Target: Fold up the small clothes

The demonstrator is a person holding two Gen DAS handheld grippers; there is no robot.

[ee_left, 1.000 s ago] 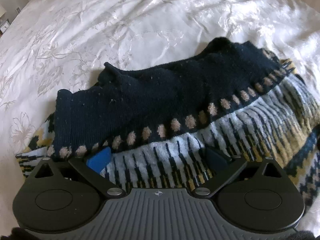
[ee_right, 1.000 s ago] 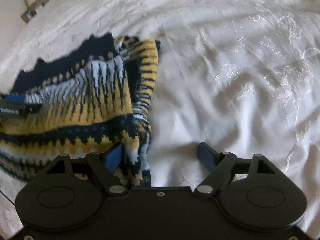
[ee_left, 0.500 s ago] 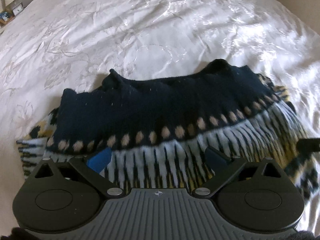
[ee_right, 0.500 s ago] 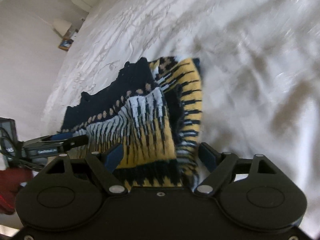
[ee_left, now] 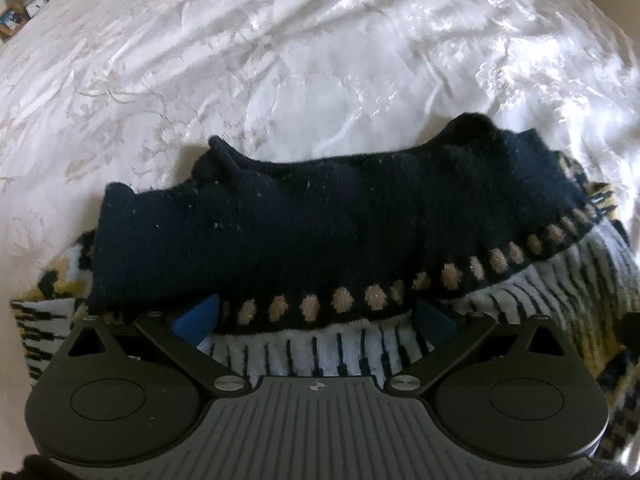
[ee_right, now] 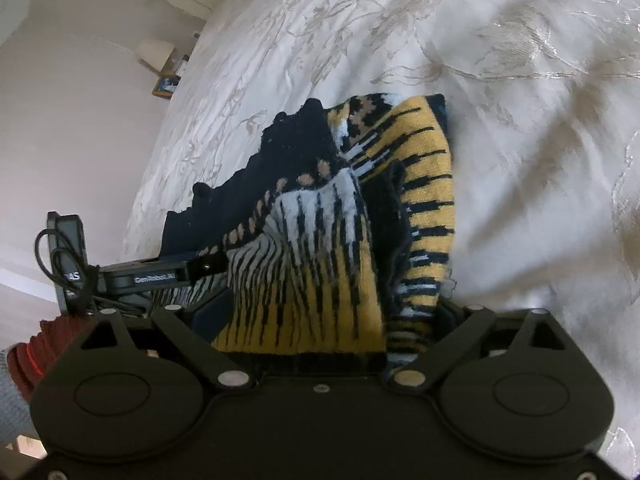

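Both grippers stood over one small knitted sweater (ee_left: 304, 240) lying bunched on the white embroidered bedspread (ee_left: 280, 60). Compared with a second earlier, the right gripper (ee_right: 320, 320) had swung across: then only its left finger touched the garment's edge and bare bedspread filled the gap, whereas now the yellow-and-black patterned side of the sweater (ee_right: 320, 264) sat squarely between its wide-spread jaws. Whether the pads actually pressed on the knit could not be told, since cloth covered both tips; the spread looked much the same as before. The left gripper (ee_left: 316, 320) had slid a little along the garment, so that the navy band with its row of tan dots now draped over its jaws, where earlier the white-striped section lay there. Its blue pads (ee_left: 196, 316) stood wide apart with fabric between and over them, and no pinch was visible. In the right wrist view the left tool (ee_right: 152, 276) reached in from the side, just beside the striped fold. By my reading, both tools had lined up on the near edge, ready to take hold for a fold, which had not yet been made.
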